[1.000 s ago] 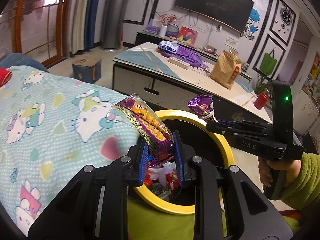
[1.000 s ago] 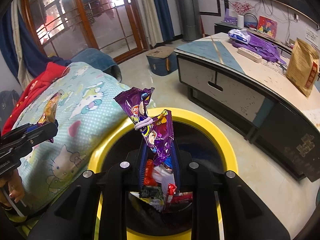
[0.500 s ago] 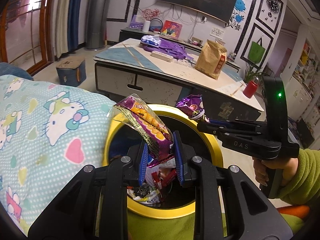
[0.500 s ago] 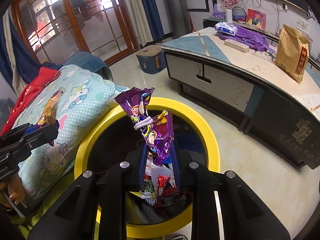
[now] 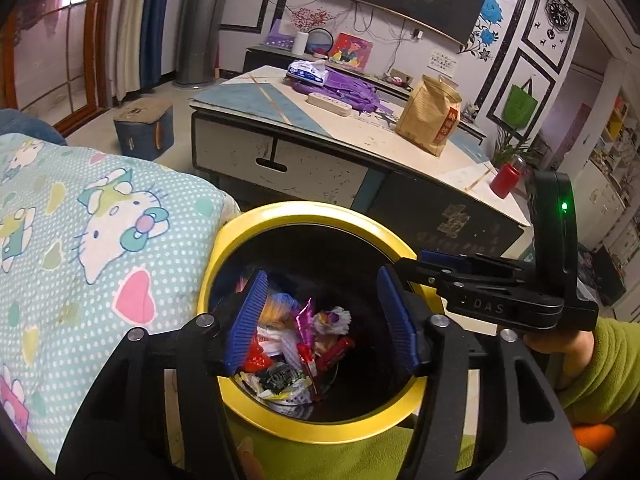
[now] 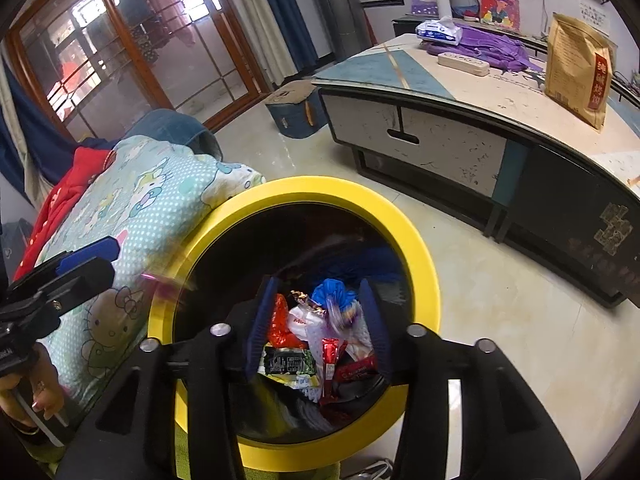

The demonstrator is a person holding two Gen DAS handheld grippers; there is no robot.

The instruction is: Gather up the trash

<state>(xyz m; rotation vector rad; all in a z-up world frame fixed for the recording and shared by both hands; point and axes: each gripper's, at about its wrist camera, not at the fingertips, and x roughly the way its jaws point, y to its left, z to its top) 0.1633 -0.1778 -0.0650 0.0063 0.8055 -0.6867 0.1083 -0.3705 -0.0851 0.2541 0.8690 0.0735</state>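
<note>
Left tongs (image 5: 324,316) and right tongs (image 6: 316,324) angled down over yellow-rimmed bin (image 5: 304,212), jaws opening, empty.

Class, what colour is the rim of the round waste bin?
Yellow rim, clearest in the right wrist view.

Each wrist view looked forward and steeply down along its own hand-held gripper, close above the yellow-rimmed bin (image 5: 280,216) (image 6: 420,248). Both shared the bin, the patterned quilt (image 5: 80,240) (image 6: 160,200) at nine o'clock, and the low surface (image 5: 360,136) (image 6: 500,92) toward one o'clock.
</note>
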